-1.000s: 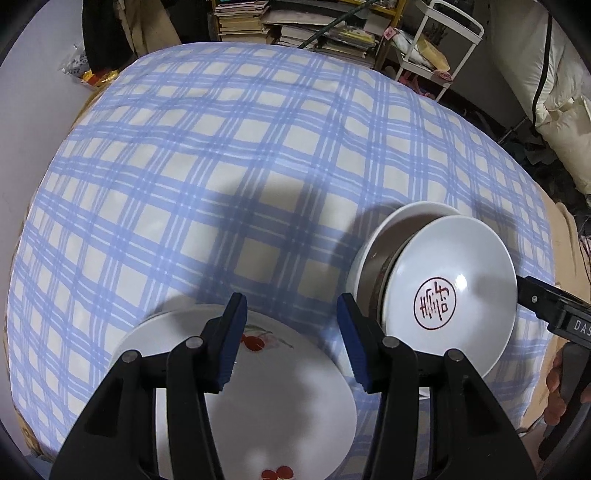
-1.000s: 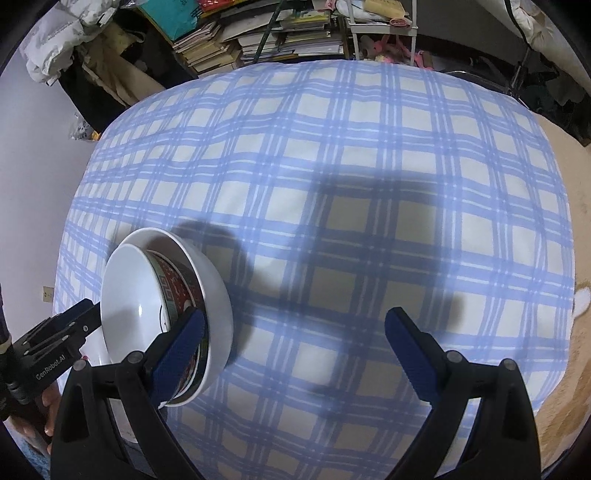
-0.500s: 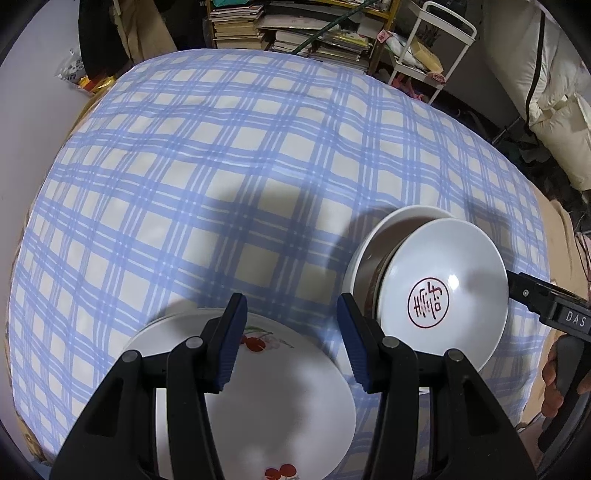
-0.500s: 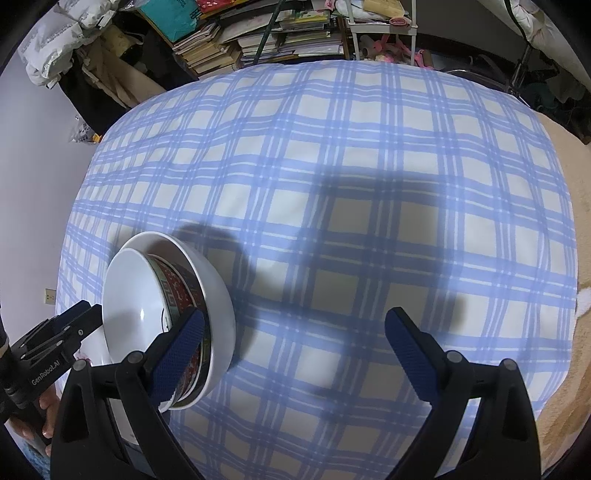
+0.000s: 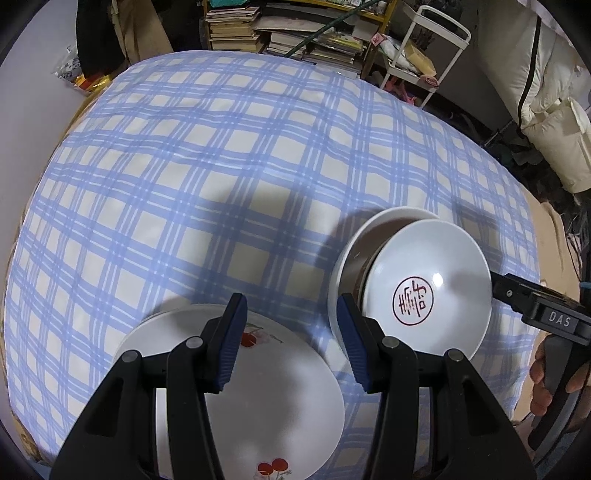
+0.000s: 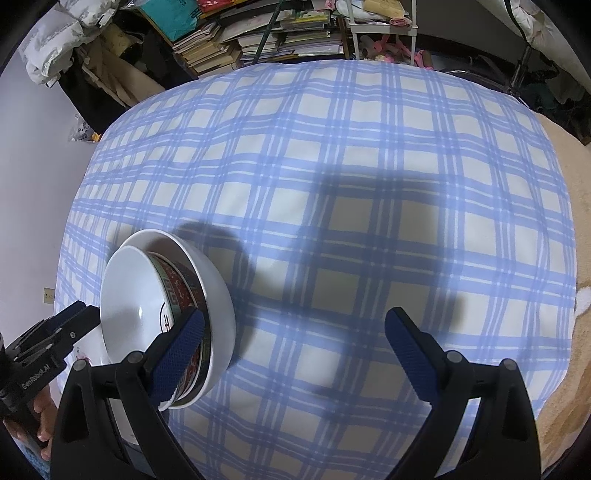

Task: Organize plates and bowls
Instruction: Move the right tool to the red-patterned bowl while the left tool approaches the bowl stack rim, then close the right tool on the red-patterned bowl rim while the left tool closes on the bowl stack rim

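Observation:
A stack of white plates with cherry prints lies on the checked cloth, right under my left gripper, which is open and empty above it. To the right stands a stack of nested bowls: a white bowl with a red seal mark on top, a patterned bowl, and a larger white bowl below. In the right wrist view the bowl stack sits at the left, beside the left finger of my right gripper, which is wide open and empty above the cloth.
The blue-and-white checked cloth covers the table. Piles of books and a white wire cart stand beyond the far edge. A beige surface lies past the right edge.
Both grippers have drawn back and up a little, so the table looks smaller. Plates and bowls have not moved.

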Action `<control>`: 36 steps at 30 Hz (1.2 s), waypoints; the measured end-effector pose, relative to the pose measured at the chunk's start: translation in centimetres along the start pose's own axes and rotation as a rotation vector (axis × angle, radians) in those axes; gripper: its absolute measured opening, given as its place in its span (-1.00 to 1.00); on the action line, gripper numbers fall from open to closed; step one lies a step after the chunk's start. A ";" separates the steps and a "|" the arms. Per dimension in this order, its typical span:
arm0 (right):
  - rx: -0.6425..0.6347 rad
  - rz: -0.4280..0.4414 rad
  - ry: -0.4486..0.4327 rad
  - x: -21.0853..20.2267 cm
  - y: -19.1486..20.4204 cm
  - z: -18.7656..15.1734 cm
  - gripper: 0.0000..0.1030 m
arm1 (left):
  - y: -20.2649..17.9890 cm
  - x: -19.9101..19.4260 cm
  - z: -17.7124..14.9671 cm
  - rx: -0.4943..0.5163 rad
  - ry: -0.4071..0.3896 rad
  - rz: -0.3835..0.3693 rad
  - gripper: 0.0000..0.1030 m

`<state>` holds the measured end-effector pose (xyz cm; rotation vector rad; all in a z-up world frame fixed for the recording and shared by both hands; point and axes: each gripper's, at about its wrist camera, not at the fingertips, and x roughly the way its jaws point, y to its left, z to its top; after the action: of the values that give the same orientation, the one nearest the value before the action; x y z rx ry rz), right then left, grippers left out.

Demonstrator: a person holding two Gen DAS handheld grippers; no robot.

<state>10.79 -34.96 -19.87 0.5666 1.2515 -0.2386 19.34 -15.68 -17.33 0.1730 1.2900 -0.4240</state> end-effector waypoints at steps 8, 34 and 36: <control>-0.010 -0.018 0.008 0.1 0.2 0.0 0.99 | -0.6 0.7 -0.2 0.019 0.003 0.021 -0.04; -0.092 0.121 0.025 0.8 4.1 -0.5 -0.81 | -2.5 1.7 0.0 0.050 0.016 0.080 -0.56; -0.093 0.117 0.018 0.7 4.2 -0.6 -0.81 | -2.6 1.8 0.0 0.046 0.020 0.065 -0.68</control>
<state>12.52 -31.05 -19.47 0.5605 1.2354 -0.0771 18.73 -18.45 -18.75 0.2572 1.2910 -0.3973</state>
